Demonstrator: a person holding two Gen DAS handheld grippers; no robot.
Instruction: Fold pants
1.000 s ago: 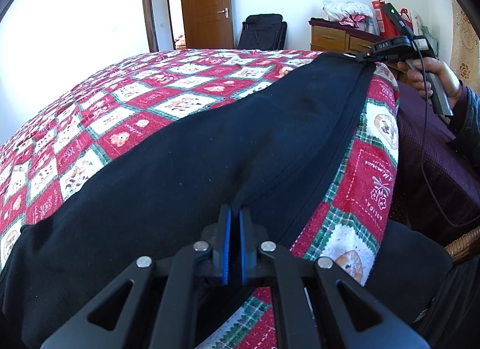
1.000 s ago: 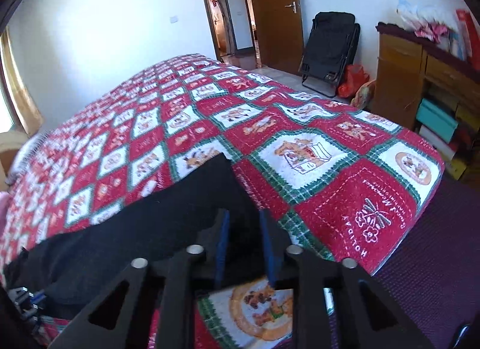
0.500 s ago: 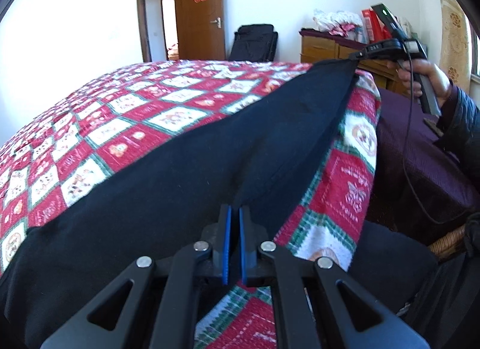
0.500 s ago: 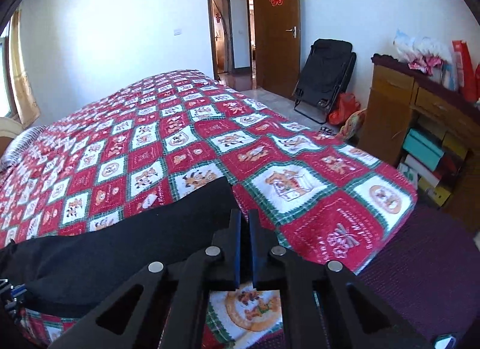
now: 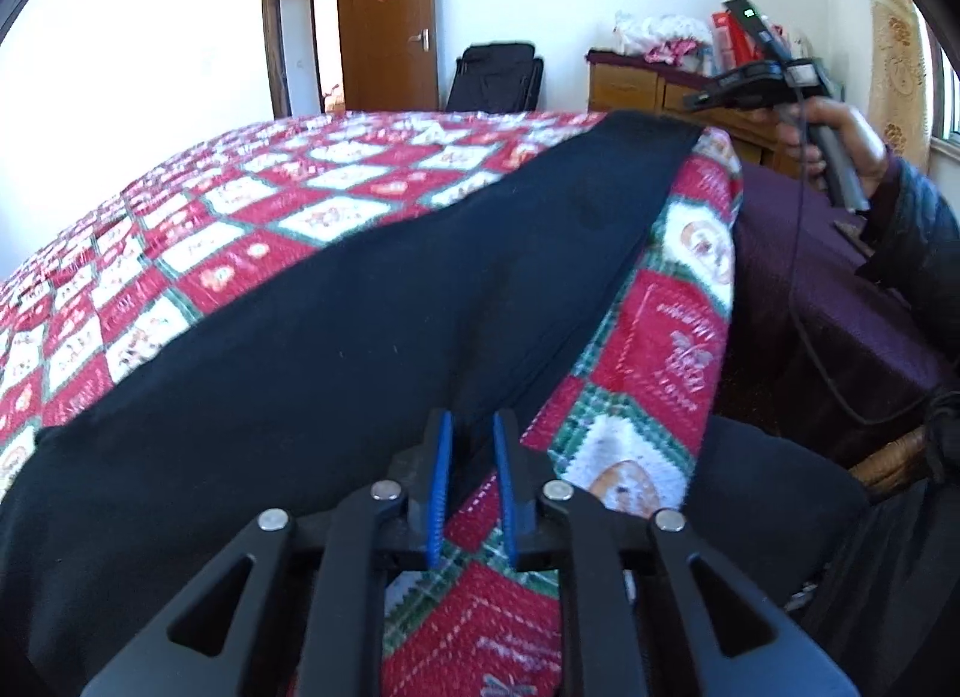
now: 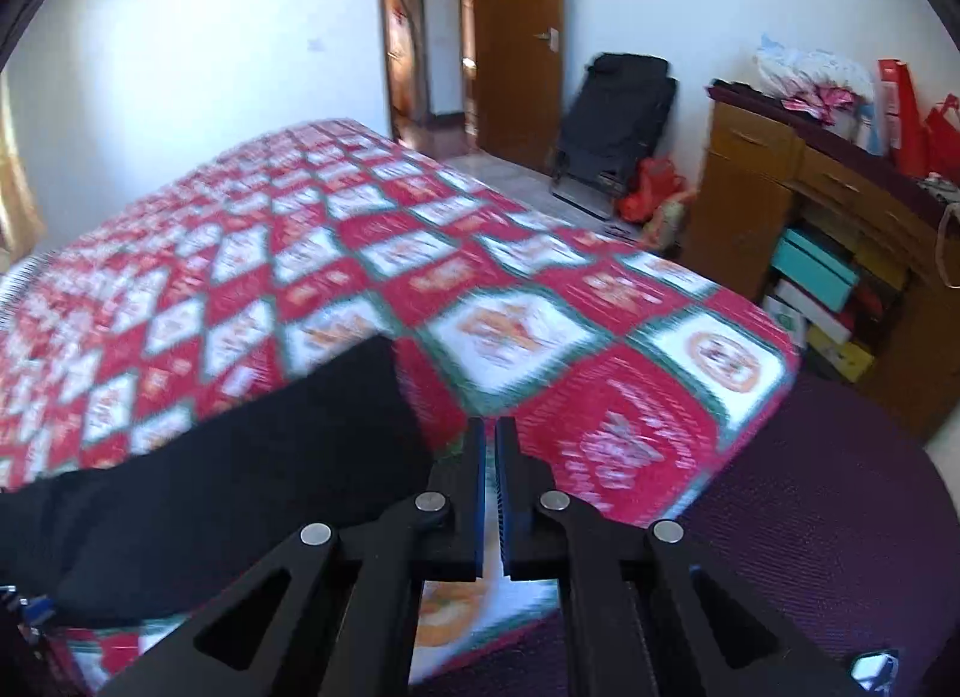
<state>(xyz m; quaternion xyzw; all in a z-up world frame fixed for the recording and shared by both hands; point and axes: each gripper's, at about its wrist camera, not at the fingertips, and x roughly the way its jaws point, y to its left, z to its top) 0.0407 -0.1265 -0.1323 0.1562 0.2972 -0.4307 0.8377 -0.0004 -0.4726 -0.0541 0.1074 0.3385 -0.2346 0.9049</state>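
Left gripper (image 5: 471, 445) jaws, pinched together before, now opening, cloth edge between them, not pressed; right gripper (image 6: 490, 451) closed, empty, beside pants (image 5: 336, 349) lying flat on quilt (image 5: 240, 229); step: release, next regrasp for fold

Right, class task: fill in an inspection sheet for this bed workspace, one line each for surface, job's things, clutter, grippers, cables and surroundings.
Surface: bed under a red, white and green patchwork quilt; purple cover beside it.
Job's things: black pants lying stretched out along the quilt's near edge.
Clutter: nothing seen on the quilt apart from the pants.
Grippers: left gripper low at the pants' edge, jaws opening, no cloth pinched; right gripper shut, empty, just right of the pants' end.
Cables: one black cable hanging from the right gripper's handle.
Surroundings: wooden dresser with boxes stacked under it, folded black chair, open brown door.
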